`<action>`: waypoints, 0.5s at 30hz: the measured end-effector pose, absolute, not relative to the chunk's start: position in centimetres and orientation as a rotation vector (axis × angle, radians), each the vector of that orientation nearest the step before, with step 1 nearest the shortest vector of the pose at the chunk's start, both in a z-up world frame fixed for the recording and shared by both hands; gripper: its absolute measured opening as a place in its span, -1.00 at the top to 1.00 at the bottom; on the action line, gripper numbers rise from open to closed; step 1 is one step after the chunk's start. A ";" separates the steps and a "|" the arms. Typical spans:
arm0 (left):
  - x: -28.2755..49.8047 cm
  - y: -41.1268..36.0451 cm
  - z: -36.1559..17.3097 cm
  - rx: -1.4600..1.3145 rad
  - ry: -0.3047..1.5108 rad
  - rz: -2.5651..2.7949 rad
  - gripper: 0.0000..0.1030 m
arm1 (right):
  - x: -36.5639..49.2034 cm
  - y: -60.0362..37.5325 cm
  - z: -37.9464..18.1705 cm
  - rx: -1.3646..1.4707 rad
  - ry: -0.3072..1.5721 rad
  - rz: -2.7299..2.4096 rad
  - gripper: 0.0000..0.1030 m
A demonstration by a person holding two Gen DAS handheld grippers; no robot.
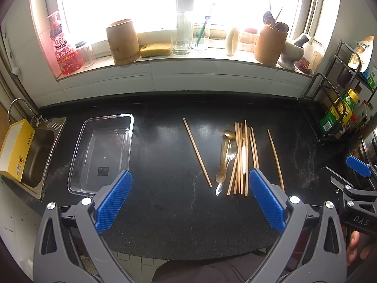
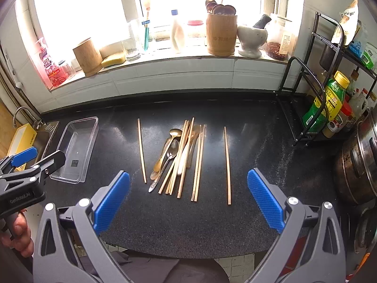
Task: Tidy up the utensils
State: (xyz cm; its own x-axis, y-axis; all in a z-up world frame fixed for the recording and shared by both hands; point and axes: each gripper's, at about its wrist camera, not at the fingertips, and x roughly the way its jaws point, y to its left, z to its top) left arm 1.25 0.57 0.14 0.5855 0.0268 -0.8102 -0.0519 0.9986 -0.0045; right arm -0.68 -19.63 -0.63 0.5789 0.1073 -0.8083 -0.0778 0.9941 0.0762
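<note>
Nothing sorted yet: chopsticks (image 2: pixel 186 158) and spoons (image 2: pixel 168 151) still piled on the table (image 2: pixel 188 224), clear bin (image 1: pixel 103 151) empty, left claw (image 1: pixel 188 202) and right claw (image 2: pixel 188 202) both wide, holding nothing.

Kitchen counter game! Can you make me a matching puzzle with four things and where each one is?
Things:
1. clear tray
2. yellow sponge
3. spoons
4. yellow box

Places:
A. on the windowsill
B. on the edge of the sink
C. in the pile with the chopsticks
D. empty, on the counter next to the sink

Pairs: 1-D, 2-A, 3-C, 4-B
</note>
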 end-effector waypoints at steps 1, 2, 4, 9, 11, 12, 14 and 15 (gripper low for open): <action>1.3 0.6 0.1 -0.029 0.944 0.047 -0.88 | -0.7 -19.6 -0.6 0.033 0.947 0.109 -0.88; 1.3 0.7 0.1 -0.029 0.945 0.049 -0.88 | -0.6 -19.7 -0.6 0.033 0.946 0.110 -0.88; 1.3 0.7 0.1 -0.030 0.946 0.050 -0.88 | -0.6 -19.7 -0.7 0.034 0.947 0.110 -0.88; 1.4 0.7 0.1 -0.028 0.948 0.051 -0.88 | -0.5 -19.7 -0.8 0.034 0.947 0.108 -0.88; 1.4 0.8 0.1 -0.030 0.949 0.051 -0.88 | -0.6 -19.7 -0.8 0.036 0.950 0.106 -0.88; 1.4 0.8 0.1 -0.029 0.949 0.050 -0.88 | -0.6 -19.7 -0.8 0.036 0.950 0.106 -0.88; 1.4 0.8 0.0 -0.029 0.950 0.051 -0.88 | -0.6 -19.7 -0.8 0.037 0.950 0.106 -0.88; 1.4 0.8 0.0 -0.028 0.949 0.051 -0.88 | -0.5 -19.7 -0.8 0.037 0.952 0.106 -0.88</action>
